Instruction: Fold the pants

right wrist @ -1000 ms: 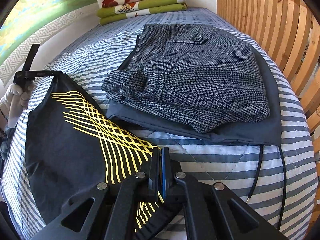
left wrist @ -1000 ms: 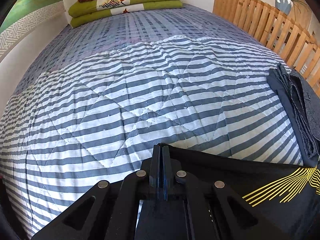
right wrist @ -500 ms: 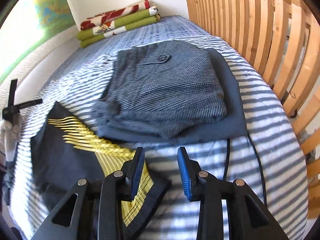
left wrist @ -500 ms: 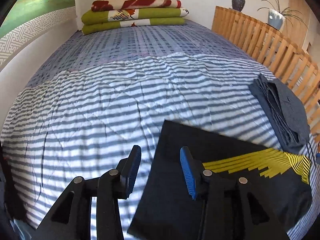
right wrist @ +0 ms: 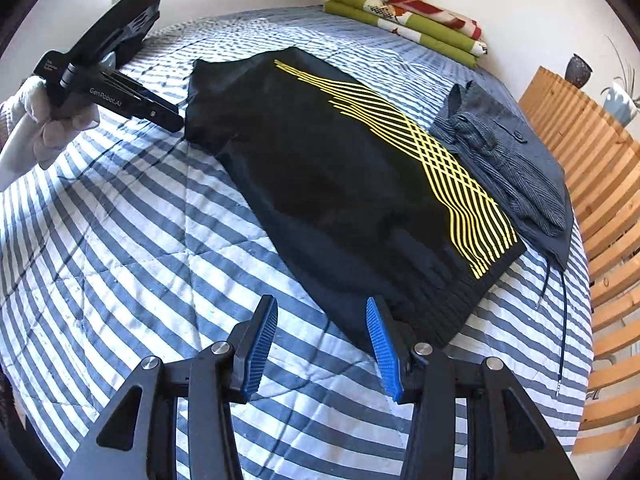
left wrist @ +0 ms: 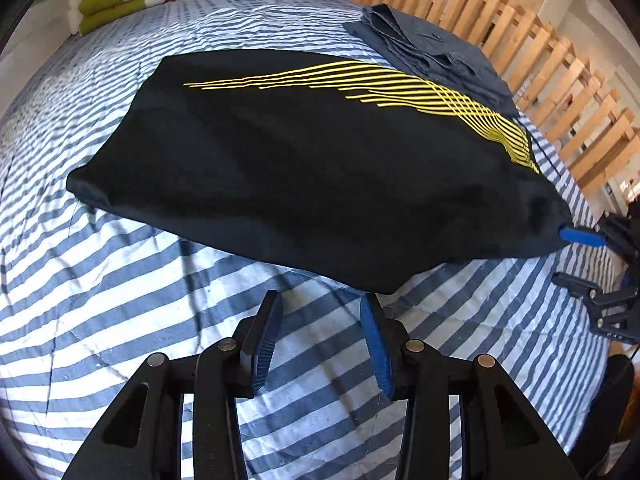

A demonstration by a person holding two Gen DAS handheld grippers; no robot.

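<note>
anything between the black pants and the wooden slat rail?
Yes: folded grey clothes lie on the striped quilt between black pants and rail, per right wrist view.

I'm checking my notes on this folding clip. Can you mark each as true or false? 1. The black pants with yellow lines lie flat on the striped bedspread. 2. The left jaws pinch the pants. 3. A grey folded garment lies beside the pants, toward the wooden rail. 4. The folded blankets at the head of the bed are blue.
1. True: the black pants lie on the striped bedspread.
2. False: the left gripper is open over bare bedspread.
3. True: the grey folded garment lies between the pants and the wooden rail.
4. False: the folded blankets are green, with a red-and-white patterned one.
</note>
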